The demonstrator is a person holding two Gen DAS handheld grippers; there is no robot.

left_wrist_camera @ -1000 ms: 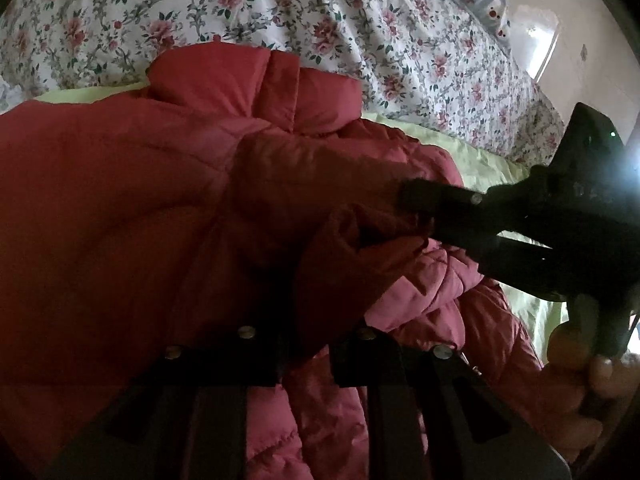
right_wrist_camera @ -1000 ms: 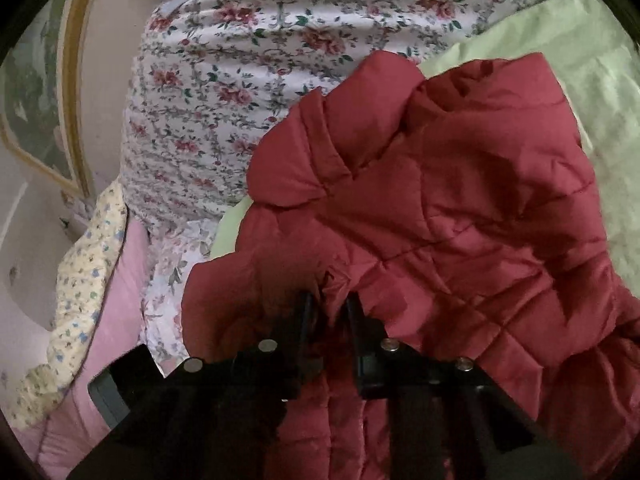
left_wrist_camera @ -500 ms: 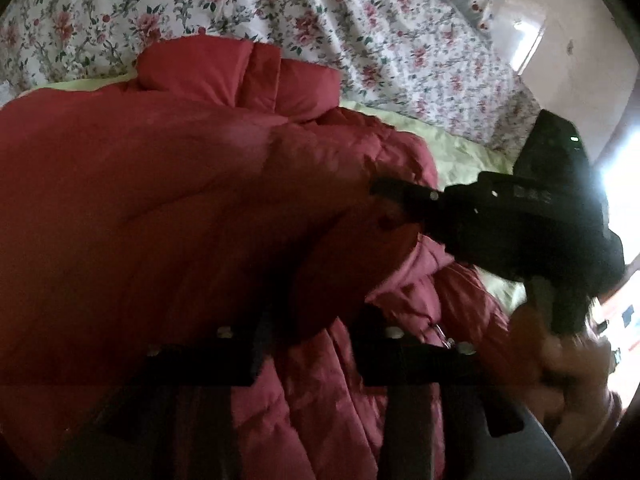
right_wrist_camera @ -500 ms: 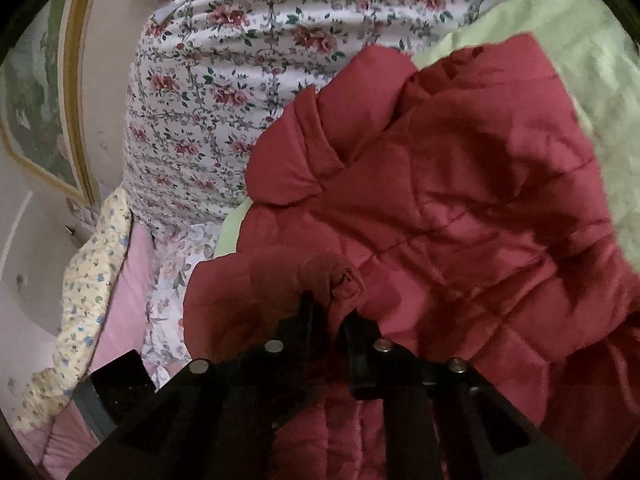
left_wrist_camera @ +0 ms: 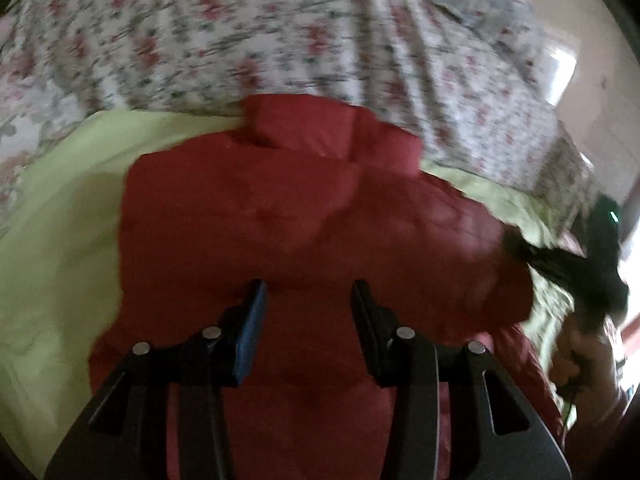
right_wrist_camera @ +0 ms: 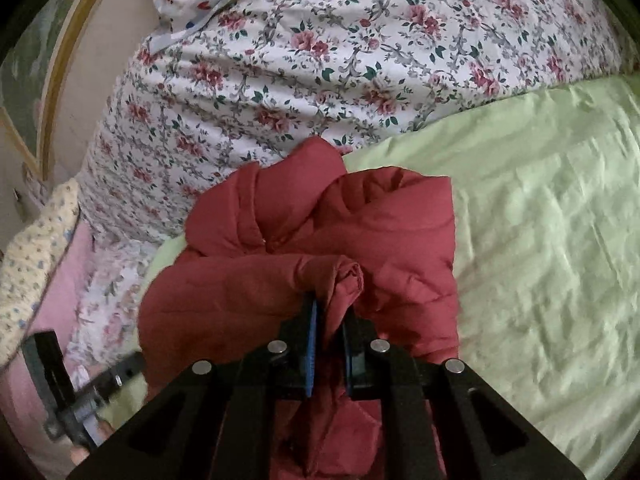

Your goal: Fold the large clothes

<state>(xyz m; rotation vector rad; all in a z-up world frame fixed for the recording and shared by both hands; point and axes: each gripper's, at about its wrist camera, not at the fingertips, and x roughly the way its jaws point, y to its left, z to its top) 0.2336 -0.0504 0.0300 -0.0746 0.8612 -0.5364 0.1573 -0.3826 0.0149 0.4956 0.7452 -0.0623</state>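
We find the red quilted padded jacket (right_wrist_camera: 320, 248) on the pale green sheet (right_wrist_camera: 540, 240), mid-fold. Right gripper (right_wrist_camera: 329, 320) pinches its bunched edge; left gripper (left_wrist_camera: 306, 300), opening, holds nothing. Next: carry that edge across.

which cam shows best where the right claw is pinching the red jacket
The right wrist view: the right claw is shut on a bunched fold of the red jacket, sharp and central. The left wrist view is blurred and shows that claw only as a dark smear at the jacket's right edge, behind the opening, empty left claw.
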